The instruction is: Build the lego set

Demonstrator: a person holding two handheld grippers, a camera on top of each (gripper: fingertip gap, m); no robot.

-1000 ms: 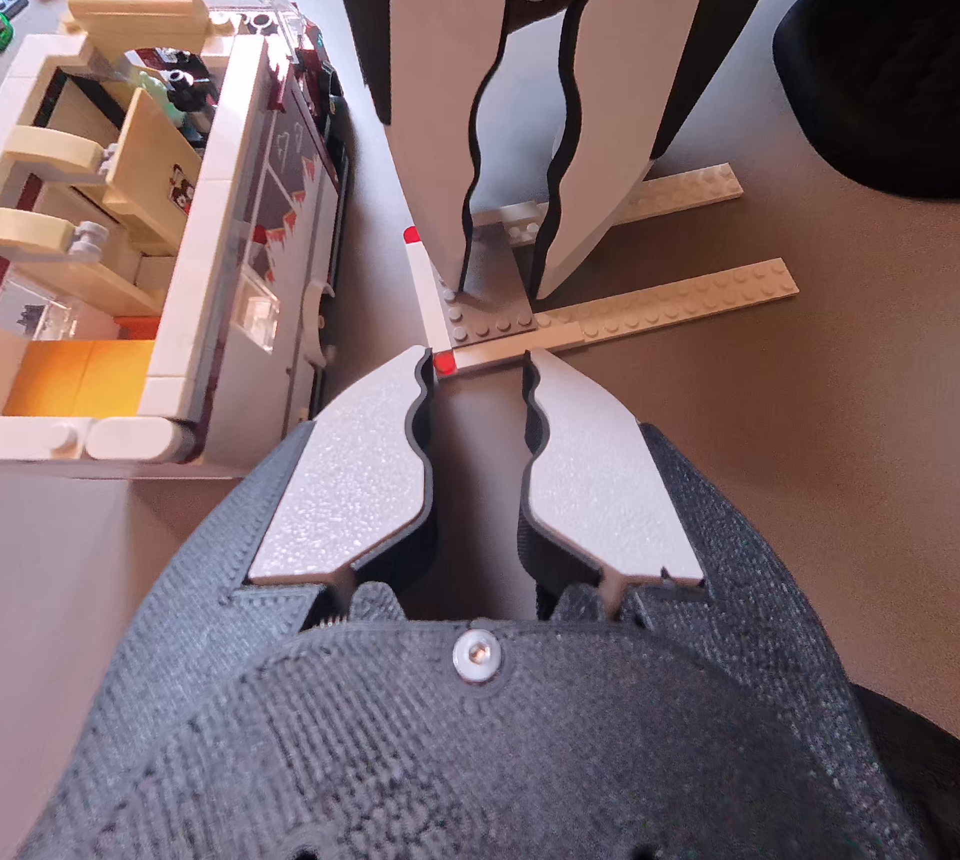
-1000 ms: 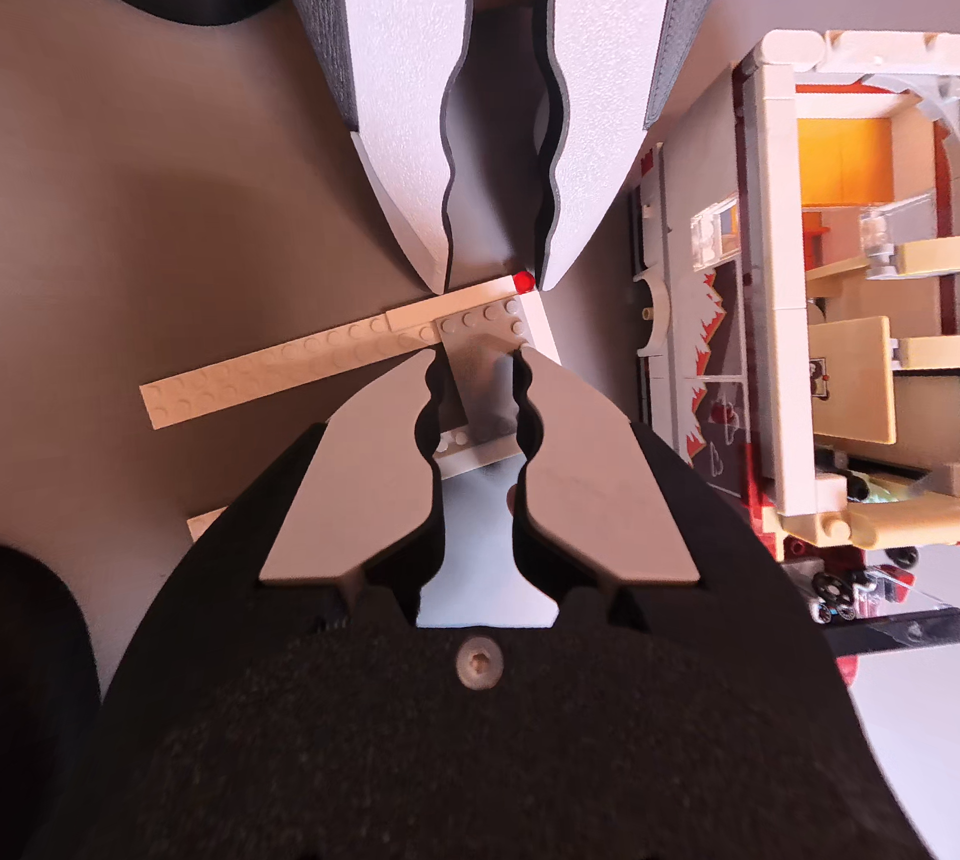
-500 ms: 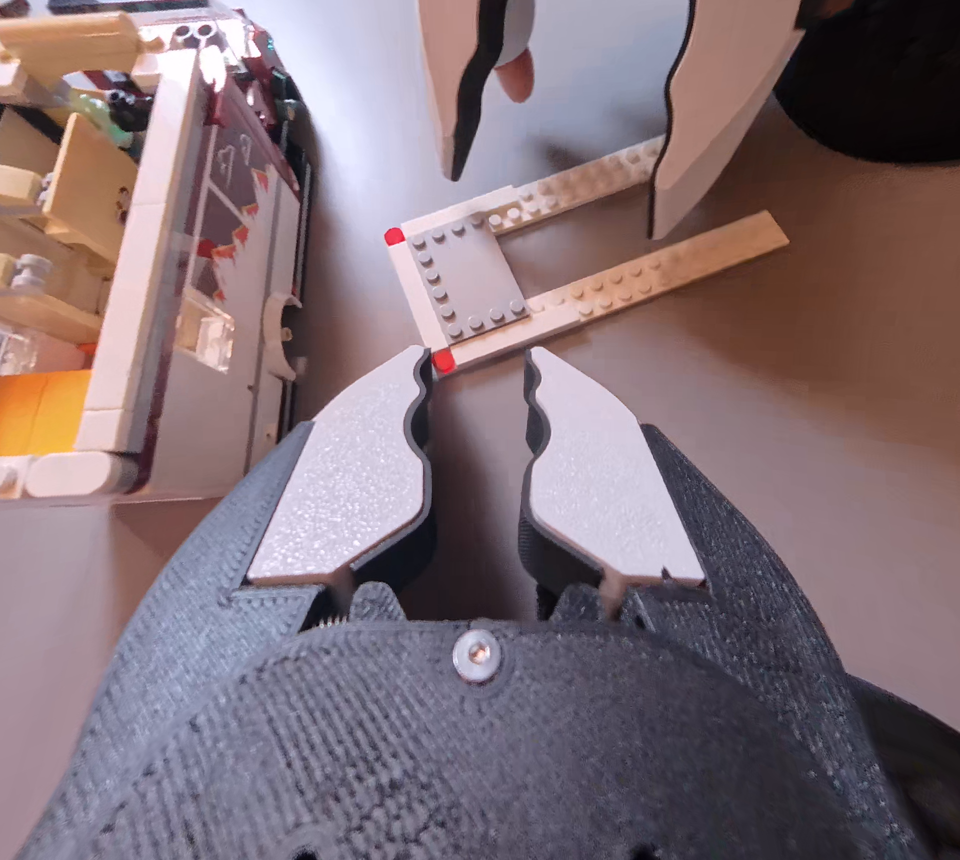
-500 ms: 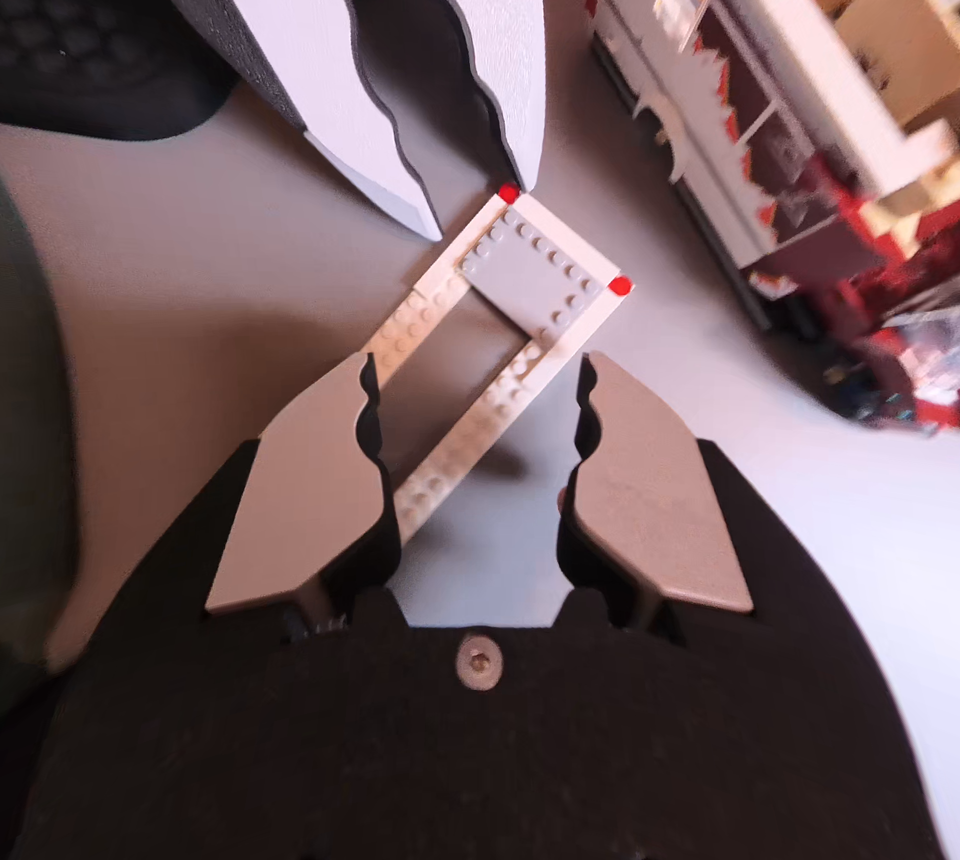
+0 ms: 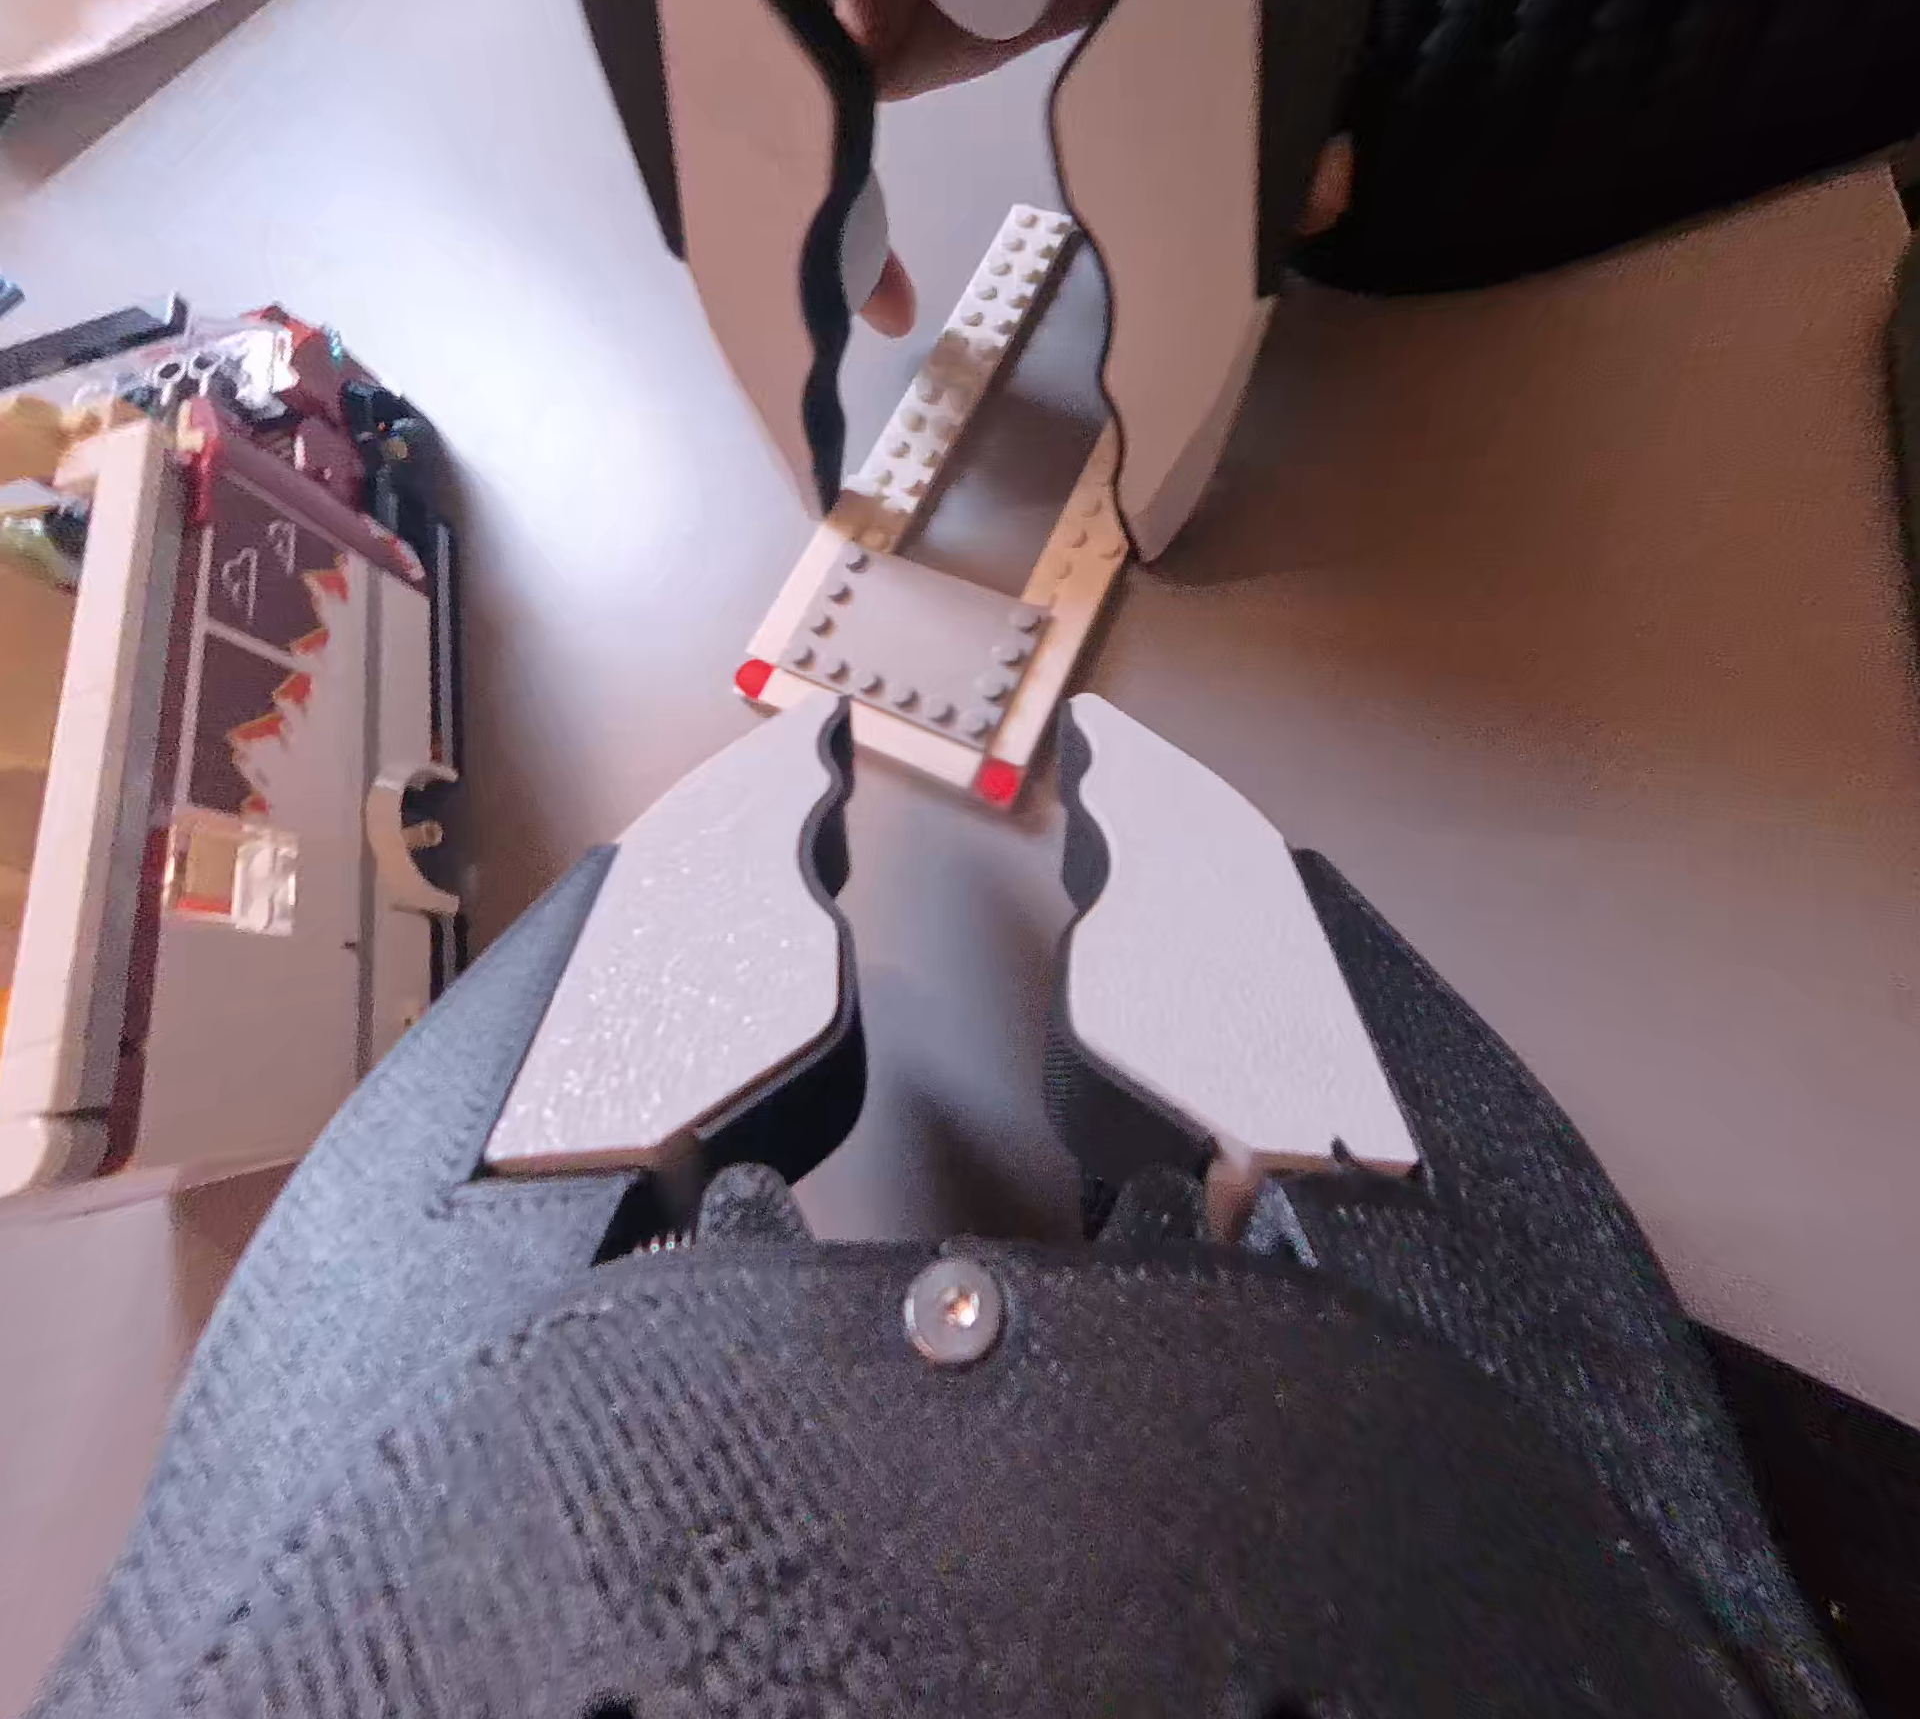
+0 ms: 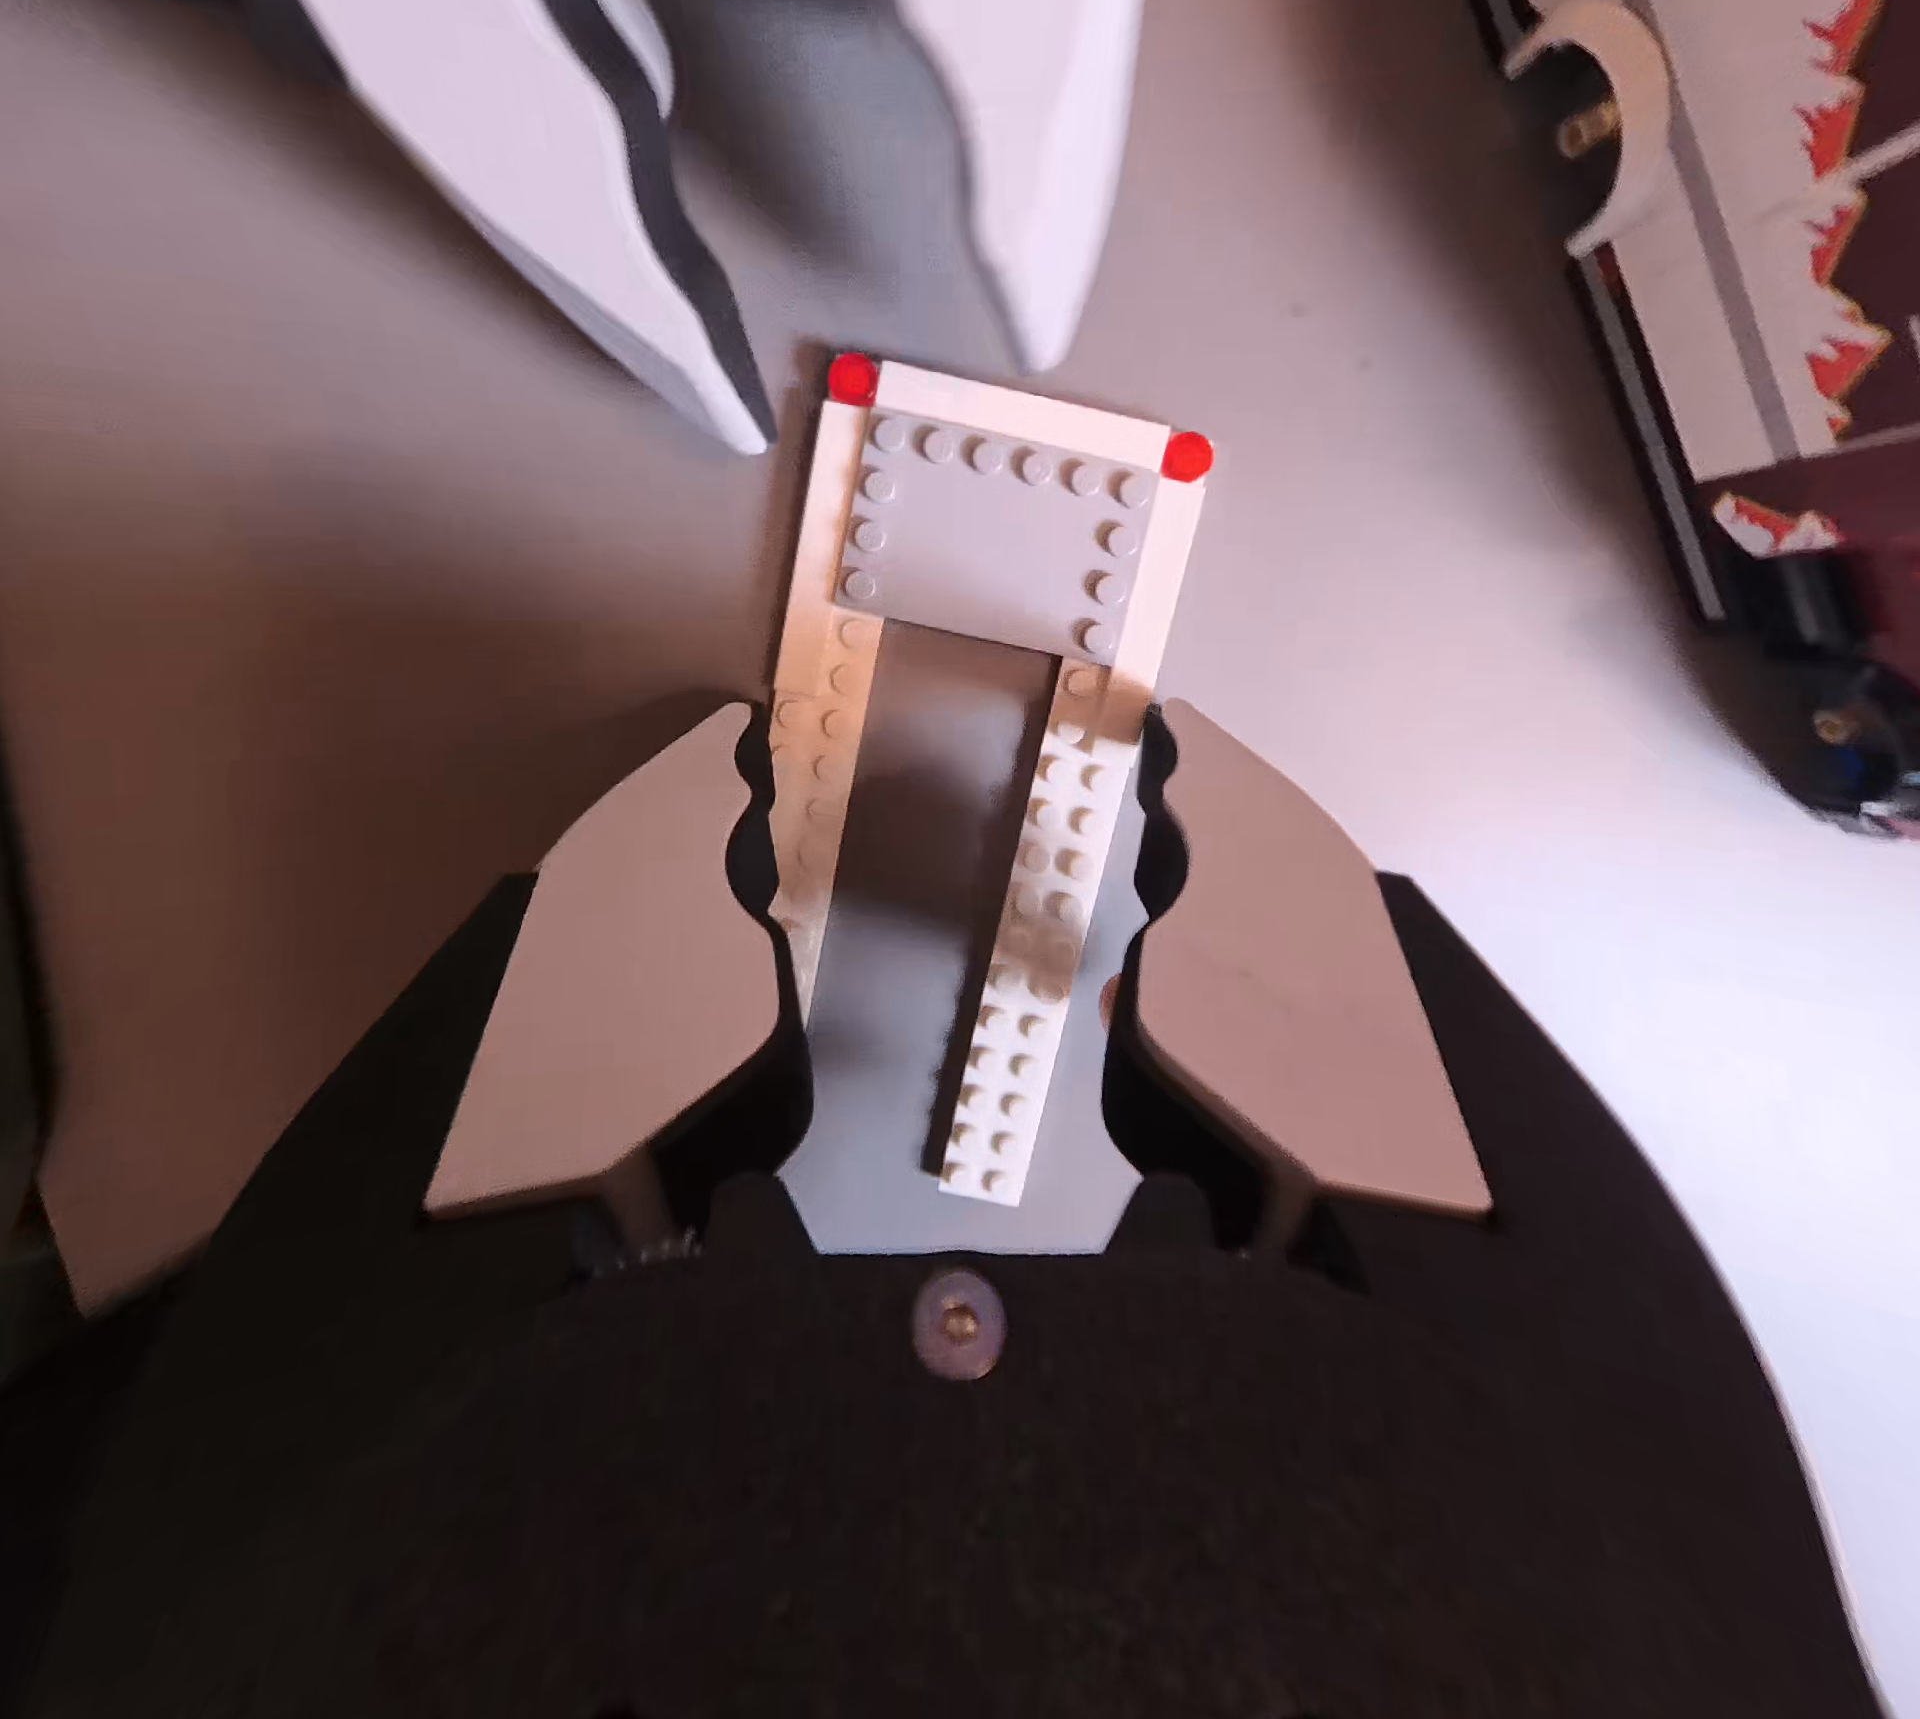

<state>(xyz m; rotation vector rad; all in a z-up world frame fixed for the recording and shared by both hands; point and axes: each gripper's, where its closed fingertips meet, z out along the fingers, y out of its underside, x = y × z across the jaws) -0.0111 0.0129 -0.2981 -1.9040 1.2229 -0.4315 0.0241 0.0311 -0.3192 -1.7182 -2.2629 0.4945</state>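
**Two claws at a brick frame on the desk**

A flat U-shaped frame of cream toy bricks [image 6: 977, 589] lies on the smooth grey desk [image 6: 1455, 734]. It has a grey studded plate on its closed end, a small red round stud at each of that end's two corners, and two long cream strips for legs.

The right claw [image 6: 951, 713] stands wide, with one finger on each outer side of the two legs. The legs lie between its fingers. The pictures are too blurry to tell if the pads [image 6: 1236, 921] press on the strips or just sit beside them.

The left claw [image 5: 951, 713] comes at the frame from the other side, at the closed end. It is partly spread with nothing gripped in it. Its tips are just beside the cream edge with the red studs.

A big toy brick building of white, tan and dark red pieces [image 5: 239, 734] stands near the frame, off to one side on the desk. Something black and bumpy [image 5: 1662, 7] lies beyond the right claw.
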